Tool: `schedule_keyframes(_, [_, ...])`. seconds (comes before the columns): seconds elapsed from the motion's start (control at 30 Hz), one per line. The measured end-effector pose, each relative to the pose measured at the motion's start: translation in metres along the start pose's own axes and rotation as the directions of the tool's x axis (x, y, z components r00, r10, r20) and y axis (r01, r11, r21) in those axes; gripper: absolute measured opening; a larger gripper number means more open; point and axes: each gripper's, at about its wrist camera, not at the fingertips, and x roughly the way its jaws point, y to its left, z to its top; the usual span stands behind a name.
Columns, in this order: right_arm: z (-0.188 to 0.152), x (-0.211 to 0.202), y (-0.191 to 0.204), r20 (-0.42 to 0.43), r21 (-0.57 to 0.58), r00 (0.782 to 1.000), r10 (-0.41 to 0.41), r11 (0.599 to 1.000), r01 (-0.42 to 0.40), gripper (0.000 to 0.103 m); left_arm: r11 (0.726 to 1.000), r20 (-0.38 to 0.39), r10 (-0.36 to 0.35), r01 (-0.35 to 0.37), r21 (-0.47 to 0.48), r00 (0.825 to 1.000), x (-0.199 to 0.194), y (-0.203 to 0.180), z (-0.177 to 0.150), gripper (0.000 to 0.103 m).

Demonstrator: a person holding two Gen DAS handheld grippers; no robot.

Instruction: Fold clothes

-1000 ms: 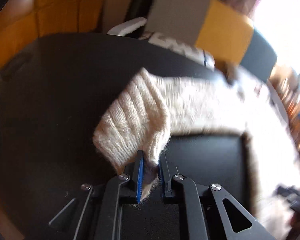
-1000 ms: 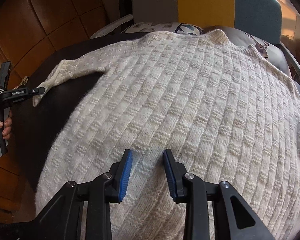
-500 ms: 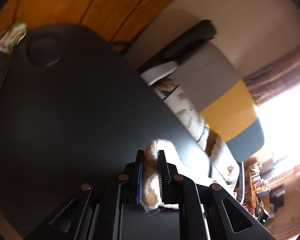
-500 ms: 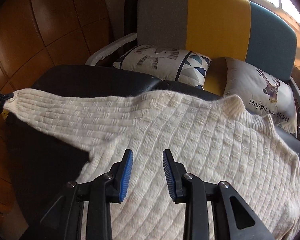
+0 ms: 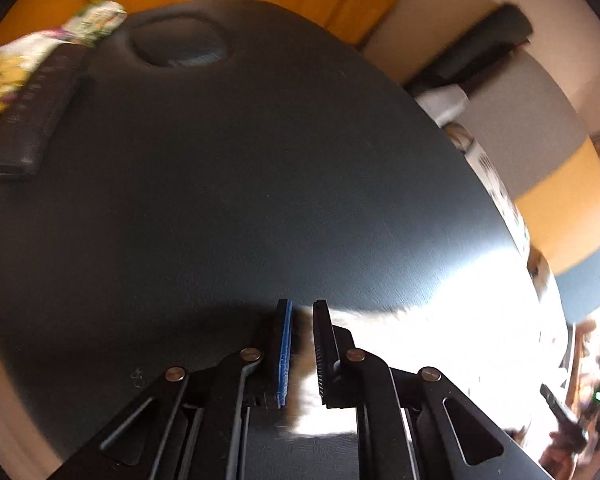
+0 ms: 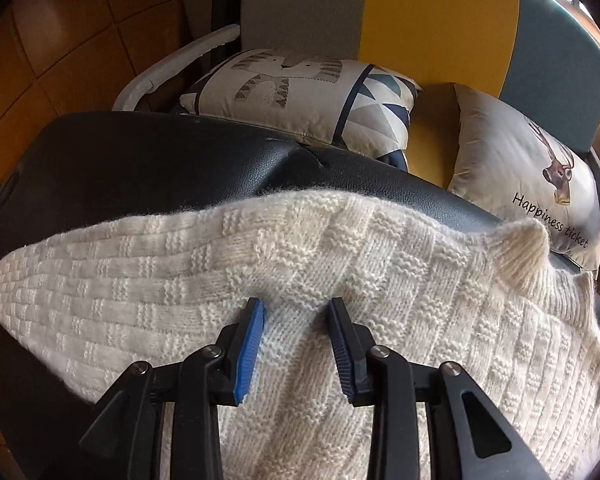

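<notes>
While the left gripper (image 5: 302, 350) pinches the sleeve (image 6: 100, 300) of the sweater (image 6: 400, 320), the right gripper (image 6: 296, 344) hovers open; next, fold the sleeve inward

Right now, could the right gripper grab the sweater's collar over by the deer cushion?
Probably yes. The right gripper is open over the sweater, and nothing lies between it and the collar.

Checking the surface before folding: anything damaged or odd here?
Yes: the black pad has a small split in its far edge, near the patterned cushion. The sweater looks intact, its collar bunched upward.
</notes>
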Motion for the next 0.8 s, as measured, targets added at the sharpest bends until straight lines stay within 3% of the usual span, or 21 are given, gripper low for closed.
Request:
schedule_keyframes(0.07, [-0.001, -0.001, 0.002, 0.013, 0.01, 1.0, -0.01, 1.0, 0.01, 0.034, 0.999, 0.021, -0.031, 0.032, -0.032, 0.999, -0.014, 0.011, 0.001, 0.018])
schedule_keyframes(0.13, [-0.003, -0.002, 0.002, 0.03, 0.031, 0.999, -0.012, 0.999, 0.011, 0.035, 0.999, 0.027, -0.043, 0.043, -0.018, 0.999, -0.022, 0.013, -0.001, 0.035])
schedule_keyframes(0.27, [-0.008, -0.005, 0.0, 0.072, 0.067, 0.997, 0.0, 0.998, -0.005, 0.035, 0.99, -0.021, -0.007, 0.01, 0.143, 1.0, -0.014, -0.013, -0.016, 0.043])
schedule_keyframes(0.33, [-0.011, -0.006, -0.001, 0.089, 0.076, 0.996, 0.002, 0.997, -0.009, 0.036, 0.98, -0.042, 0.03, -0.021, 0.199, 0.999, -0.002, -0.027, -0.025, 0.055])
schedule_keyframes(0.43, [-0.014, -0.006, 0.002, 0.113, 0.049, 0.994, -0.006, 0.999, 0.001, 0.037, 0.961, -0.041, 0.092, -0.078, 0.265, 0.995, 0.015, -0.047, -0.035, 0.057])
schedule_keyframes(0.47, [-0.013, -0.006, 0.003, 0.107, 0.041, 0.994, -0.01, 0.999, 0.006, 0.037, 0.952, -0.011, 0.115, -0.108, 0.285, 0.993, 0.017, -0.054, -0.037, 0.056])
schedule_keyframes(0.53, [-0.011, -0.006, 0.005, 0.094, 0.025, 0.995, -0.018, 1.0, 0.016, 0.037, 0.941, 0.016, 0.138, -0.136, 0.311, 0.99, 0.019, -0.062, -0.041, 0.022])
schedule_keyframes(0.6, [-0.007, -0.004, 0.007, 0.077, 0.023, 0.997, -0.029, 0.999, 0.027, 0.037, 0.94, 0.033, 0.161, -0.163, 0.3, 0.986, 0.02, -0.067, -0.04, 0.013])
schedule_keyframes(0.67, [-0.001, -0.001, 0.009, 0.056, 0.037, 0.998, -0.041, 0.999, 0.039, 0.037, 0.939, 0.055, 0.188, -0.195, 0.284, 0.981, 0.022, -0.068, -0.037, 0.012])
schedule_keyframes(0.8, [-0.001, 0.003, 0.016, 0.101, 0.017, 0.992, -0.069, 0.998, 0.067, 0.039, 0.93, 0.088, 0.227, -0.243, 0.276, 0.97, 0.028, -0.065, -0.03, 0.012])
